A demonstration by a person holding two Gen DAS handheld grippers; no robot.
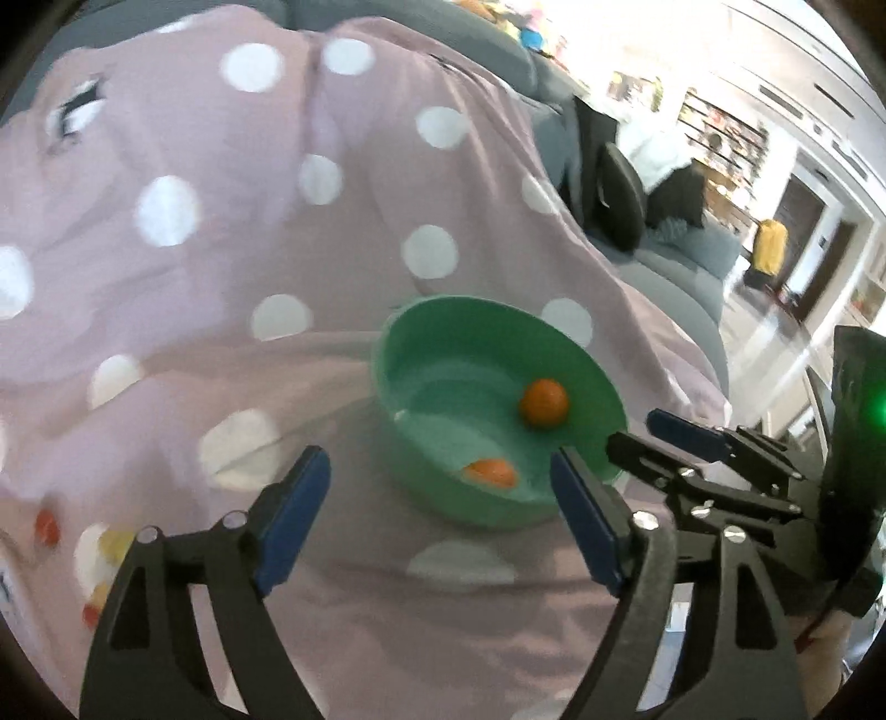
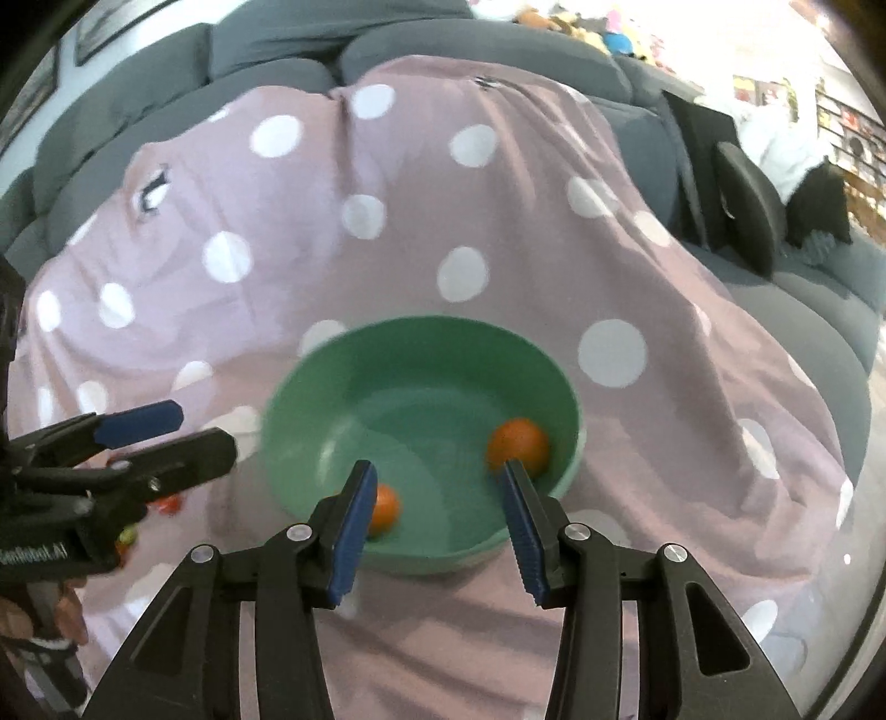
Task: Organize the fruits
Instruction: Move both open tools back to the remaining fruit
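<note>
A green bowl (image 1: 443, 332) (image 2: 421, 343) sits on a pink polka-dot blanket and holds two orange fruits, one at the right (image 1: 544, 402) (image 2: 518, 446) and one near the front rim (image 1: 490, 472) (image 2: 385, 507). My left gripper (image 1: 440, 504) is open and empty, just in front of the bowl. My right gripper (image 2: 434, 509) is open and empty over the bowl's front rim; it also shows in the left wrist view (image 1: 648, 437). The left gripper also shows at the left of the right wrist view (image 2: 205, 432).
Small red and yellow fruits lie on the blanket at the left (image 1: 47, 526) (image 1: 116, 545) (image 2: 169, 503). The pink blanket (image 1: 277, 415) drapes over a grey sofa (image 2: 443, 44). Black cushions (image 2: 747, 194) sit at the right.
</note>
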